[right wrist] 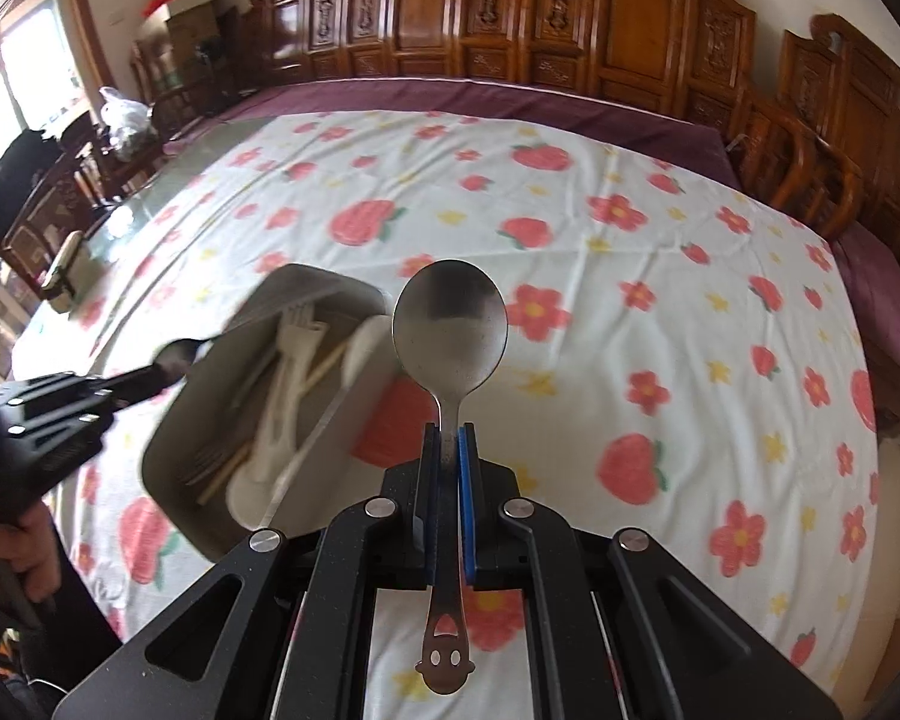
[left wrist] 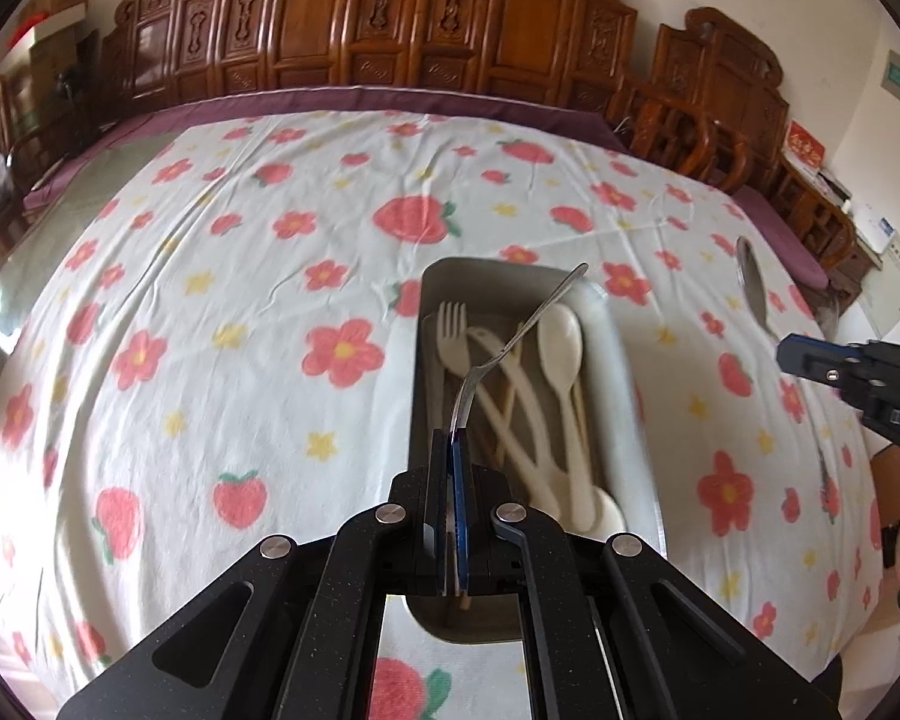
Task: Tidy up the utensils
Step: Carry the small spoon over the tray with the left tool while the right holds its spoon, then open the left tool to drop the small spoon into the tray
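2 grippers work by the grey tray (left wrist: 624, 360): the left gripper (left wrist: 450, 450) pinches a metal fork (left wrist: 510, 342) above it, the right gripper (right wrist: 450, 444) pinches a metal spoon (right wrist: 450, 324) just right of it.

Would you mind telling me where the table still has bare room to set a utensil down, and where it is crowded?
The flowered cloth is bare left of the grey tray and beyond it, up to the purple border by the carved chairs. The cloth right of the tray also looks free. The tray is crowded: cream fork, cream spoon and chopsticks overlap inside.
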